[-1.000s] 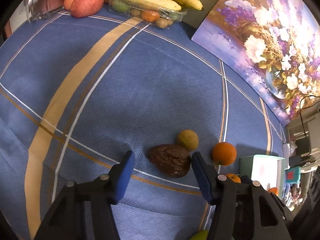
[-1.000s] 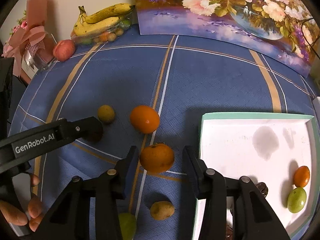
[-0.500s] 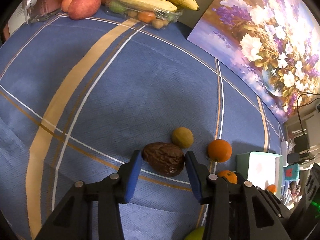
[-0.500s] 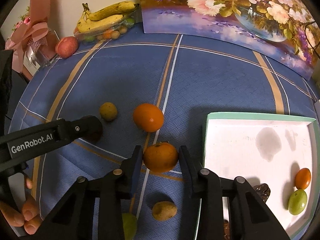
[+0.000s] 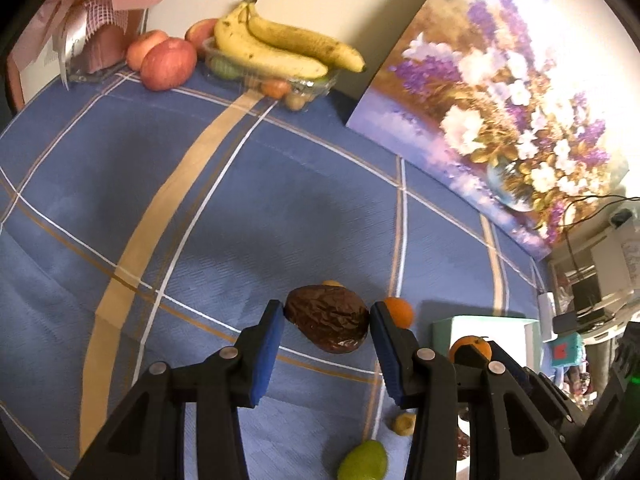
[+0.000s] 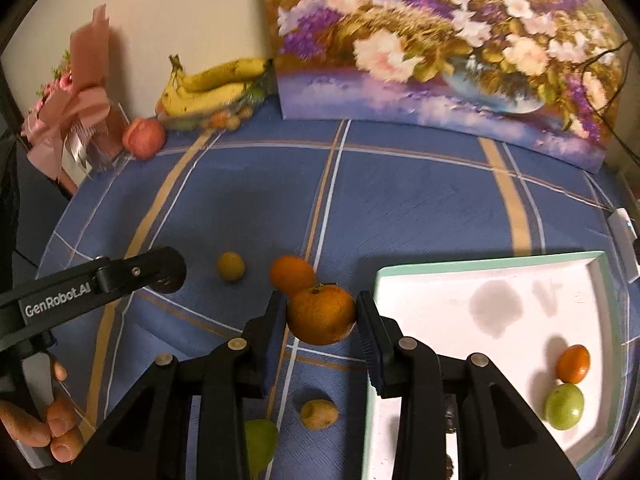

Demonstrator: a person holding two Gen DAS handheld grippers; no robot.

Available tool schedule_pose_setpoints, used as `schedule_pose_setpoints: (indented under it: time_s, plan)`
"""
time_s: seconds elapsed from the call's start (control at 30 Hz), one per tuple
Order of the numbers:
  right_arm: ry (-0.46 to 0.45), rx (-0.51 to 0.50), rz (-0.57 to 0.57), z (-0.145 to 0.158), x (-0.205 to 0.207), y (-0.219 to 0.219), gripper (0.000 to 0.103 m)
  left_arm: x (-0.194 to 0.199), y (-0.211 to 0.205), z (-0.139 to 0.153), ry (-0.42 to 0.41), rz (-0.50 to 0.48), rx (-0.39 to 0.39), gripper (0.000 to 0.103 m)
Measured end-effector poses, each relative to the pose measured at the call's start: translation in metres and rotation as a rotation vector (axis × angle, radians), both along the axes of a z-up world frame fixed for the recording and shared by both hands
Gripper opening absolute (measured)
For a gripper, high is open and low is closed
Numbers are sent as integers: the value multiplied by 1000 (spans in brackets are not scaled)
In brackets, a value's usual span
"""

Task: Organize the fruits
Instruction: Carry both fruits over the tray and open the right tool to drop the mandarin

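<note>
My left gripper [image 5: 326, 312] is shut on a dark brown wrinkled fruit [image 5: 328, 322], held a little above the blue checked cloth. In the right wrist view my right gripper [image 6: 320, 304] is shut on an orange [image 6: 322, 316], also raised off the cloth, just left of the white tray [image 6: 480, 264] with its mint rim. Inside the tray lie a small orange fruit [image 6: 574, 364] and a green fruit [image 6: 564, 406]. A second orange [image 6: 292, 274], a yellow-green round fruit [image 6: 231, 266], a tan fruit [image 6: 319, 414] and a green fruit [image 6: 260, 438] rest on the cloth.
At the back stand bananas [image 5: 280, 52] on a clear box of small fruit, apples [image 5: 168, 64], a pink wrapped gift [image 6: 76, 120] and a flower painting [image 6: 440, 60] leaning on the wall. A person's fingers [image 6: 52, 432] grip the left handle.
Both grippers closed from open: the left onto the brown fruit, the right onto the orange. Both then rose, lifting their fruit off the cloth.
</note>
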State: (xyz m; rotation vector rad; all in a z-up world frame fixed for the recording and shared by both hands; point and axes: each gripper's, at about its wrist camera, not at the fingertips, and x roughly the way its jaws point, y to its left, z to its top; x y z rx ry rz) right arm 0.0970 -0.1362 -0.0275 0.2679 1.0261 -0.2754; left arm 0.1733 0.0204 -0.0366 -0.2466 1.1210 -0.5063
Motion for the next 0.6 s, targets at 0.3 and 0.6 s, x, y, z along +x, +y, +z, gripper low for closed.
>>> schedule_pose_setpoints:
  time_s: [0.3,0.6]
  plan:
    - [-28,-17,-31,20,-18,-16,37,-18,-10,22,-56,-40,-24,47]
    - [-12,5,-120,25,-38,-48,37,-36,-34,32,-81,-108,-22,47]
